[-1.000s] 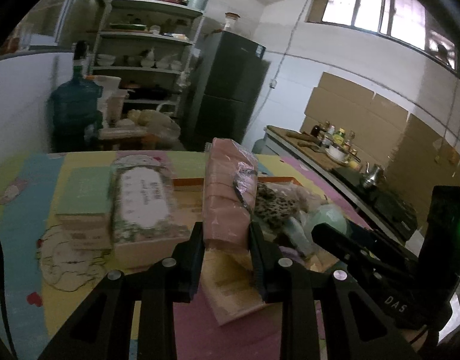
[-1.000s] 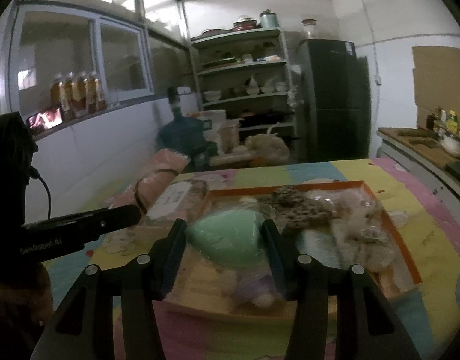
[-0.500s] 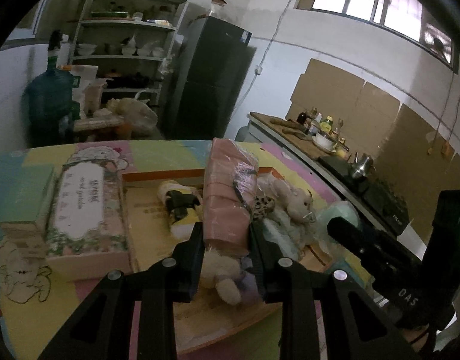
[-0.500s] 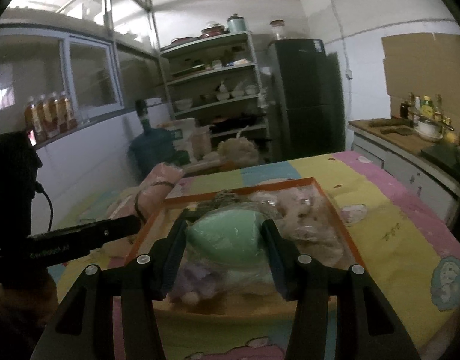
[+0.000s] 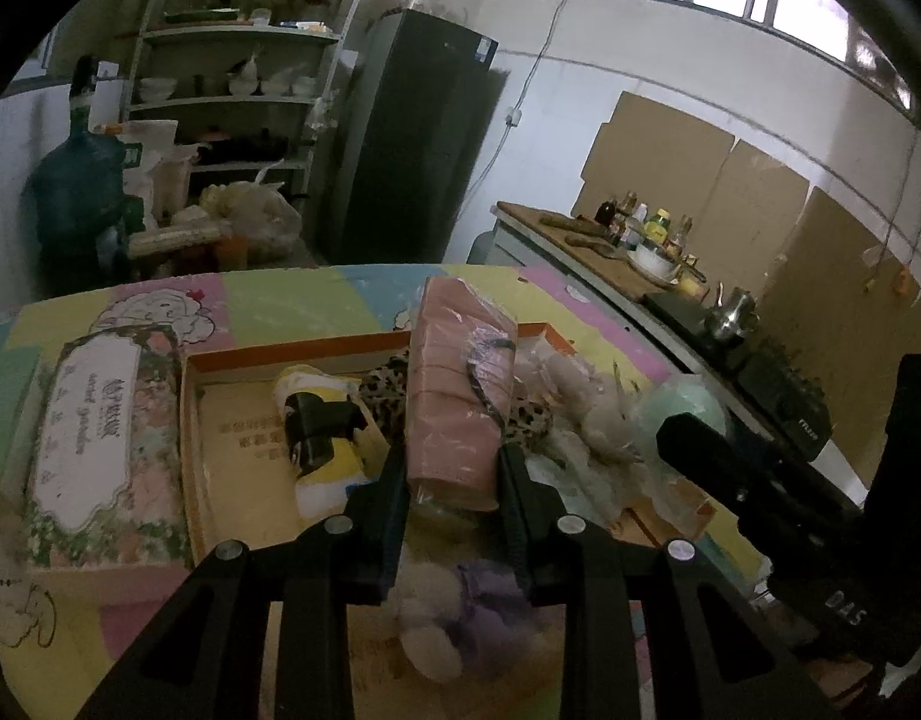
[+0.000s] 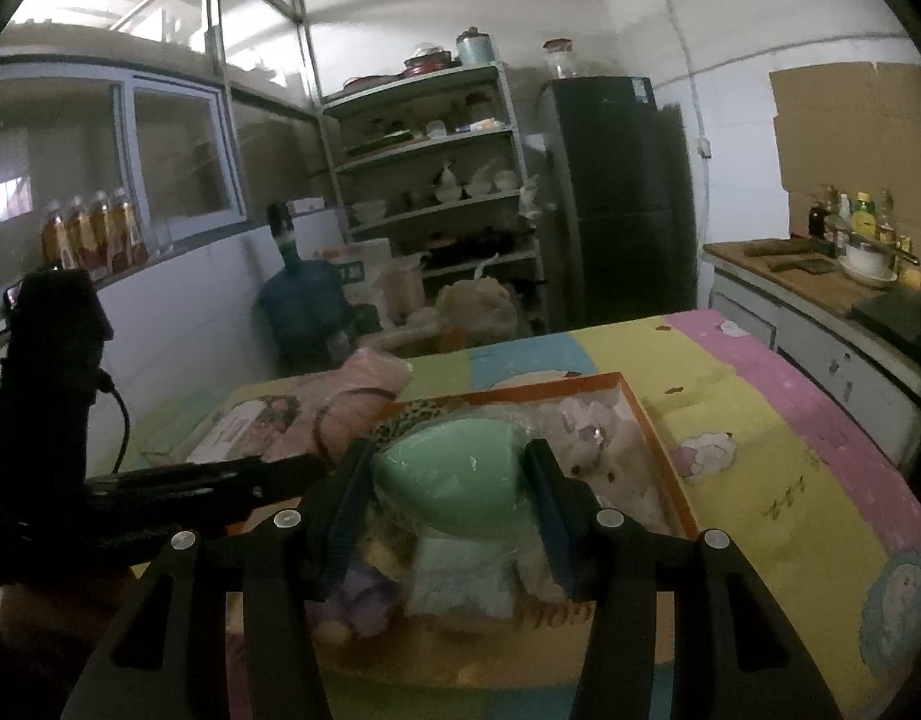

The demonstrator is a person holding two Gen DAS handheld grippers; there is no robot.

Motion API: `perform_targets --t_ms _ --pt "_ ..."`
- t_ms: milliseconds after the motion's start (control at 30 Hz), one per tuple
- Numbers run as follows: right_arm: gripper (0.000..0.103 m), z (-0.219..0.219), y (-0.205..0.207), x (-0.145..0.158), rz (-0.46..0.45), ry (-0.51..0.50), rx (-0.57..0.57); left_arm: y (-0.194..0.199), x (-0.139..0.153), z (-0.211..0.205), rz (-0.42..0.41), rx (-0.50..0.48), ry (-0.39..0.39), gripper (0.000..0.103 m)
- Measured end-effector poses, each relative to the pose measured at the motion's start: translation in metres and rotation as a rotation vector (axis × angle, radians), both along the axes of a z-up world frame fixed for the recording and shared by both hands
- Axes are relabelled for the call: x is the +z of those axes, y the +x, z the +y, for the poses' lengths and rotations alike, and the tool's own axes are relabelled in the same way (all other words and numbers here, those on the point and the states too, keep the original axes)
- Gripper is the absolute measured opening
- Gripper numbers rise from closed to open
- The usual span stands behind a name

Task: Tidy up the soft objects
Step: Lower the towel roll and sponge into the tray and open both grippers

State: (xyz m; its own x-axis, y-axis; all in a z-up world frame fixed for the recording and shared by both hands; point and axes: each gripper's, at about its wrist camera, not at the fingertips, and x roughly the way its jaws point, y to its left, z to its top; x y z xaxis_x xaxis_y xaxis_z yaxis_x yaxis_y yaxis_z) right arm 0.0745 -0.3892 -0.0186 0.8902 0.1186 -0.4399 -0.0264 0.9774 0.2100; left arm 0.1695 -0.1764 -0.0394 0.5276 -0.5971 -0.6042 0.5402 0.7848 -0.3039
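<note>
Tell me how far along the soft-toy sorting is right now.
Partly done. Several soft items already lie in the orange-rimmed box, including a leopard-print piece and a pale plush rabbit. In hand: the left tool grips a pink wrapped pack; the right tool grips a green sponge. Both remain to be placed.

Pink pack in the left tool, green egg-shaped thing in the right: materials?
Pink stacked pack: probably soft pads or cloths in clear film; glossy wrinkles and stacked layers show. Green egg-shaped object: likely foam or squishy plastic, smooth and matte, seemingly in thin clear wrap with small glints. Neither is certain.
</note>
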Motion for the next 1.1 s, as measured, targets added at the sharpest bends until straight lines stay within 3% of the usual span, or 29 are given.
perform_targets --t_ms 633,1100 --pt "0.053 0.004 0.047 -0.019 0.052 -0.003 0.060 0.035 -0.024 -0.014 0.060 0.021 0.038 0.030" --pt "0.058 0.000 0.063 -0.040 0.126 0.025 0.070 0.048 -0.036 -0.009 0.140 0.006 -0.008 0.038"
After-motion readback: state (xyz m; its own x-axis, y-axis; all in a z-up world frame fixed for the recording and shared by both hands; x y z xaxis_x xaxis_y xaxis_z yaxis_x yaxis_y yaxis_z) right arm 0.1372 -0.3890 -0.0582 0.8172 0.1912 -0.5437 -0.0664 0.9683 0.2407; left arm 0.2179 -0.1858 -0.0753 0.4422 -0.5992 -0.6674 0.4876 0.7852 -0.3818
